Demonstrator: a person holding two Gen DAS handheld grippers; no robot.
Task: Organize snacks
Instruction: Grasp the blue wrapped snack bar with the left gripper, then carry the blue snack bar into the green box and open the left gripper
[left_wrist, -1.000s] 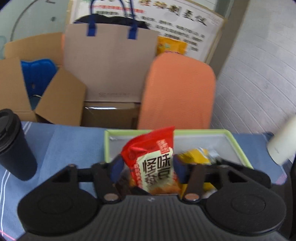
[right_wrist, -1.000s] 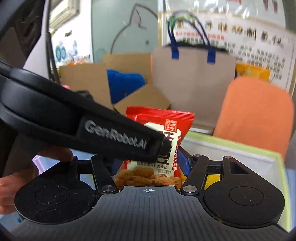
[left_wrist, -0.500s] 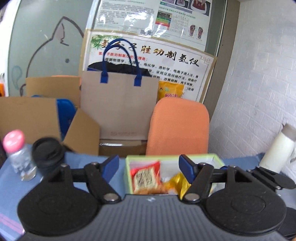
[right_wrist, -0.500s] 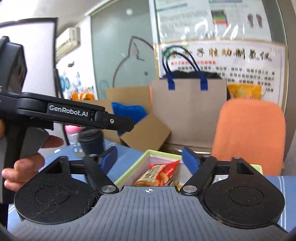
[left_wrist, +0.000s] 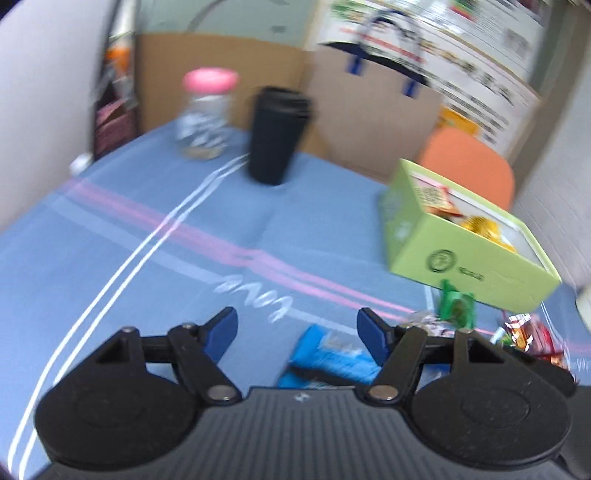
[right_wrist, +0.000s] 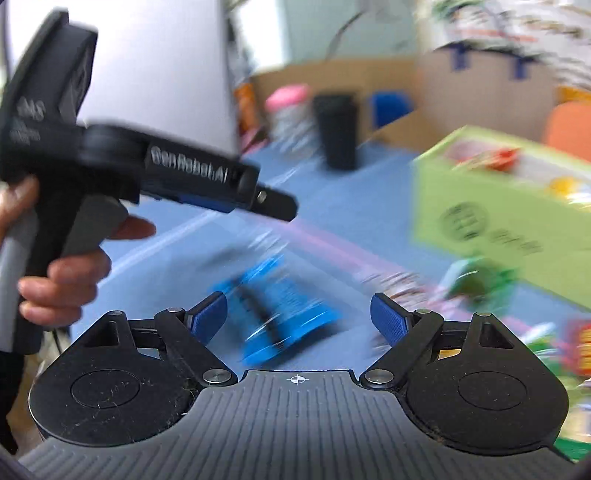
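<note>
While the left gripper (left_wrist: 297, 325) hangs over the blue cloth (left_wrist: 122, 236) with its jaws wide and nothing between them, the blue packet (left_wrist: 328, 360) lies low in the gap, toward the right-hand finger at about 5 o'clock from the midpoint. Its long axis seems to run across the view, roughly 10 to 4 o'clock, though the gripper body hides its near end. The green box (left_wrist: 461, 254) sits well off at 2 o'clock, with a red packet (left_wrist: 434, 197) and yellow ones already inside. A green packet (left_wrist: 456, 304) stands just in front of its near wall, and more loose snacks (left_wrist: 528, 338) lie at 3 o'clock.

From the right wrist, the right gripper (right_wrist: 299, 314) is likewise spread wide and empty. Here the blue packet (right_wrist: 280, 310) lies almost dead centre between the fingers, just ahead of them, its long axis tilted from about 7 to 1 o'clock; blur hides its edges. The left gripper (right_wrist: 221, 188) shows at 10 o'clock, above and beyond the packet, with the hand (right_wrist: 55, 273) on its grip. The green box (right_wrist: 498, 206) fills 2 o'clock.

Judging by both views, either gripper could take the packet; it looks better centred for the right one.
</note>
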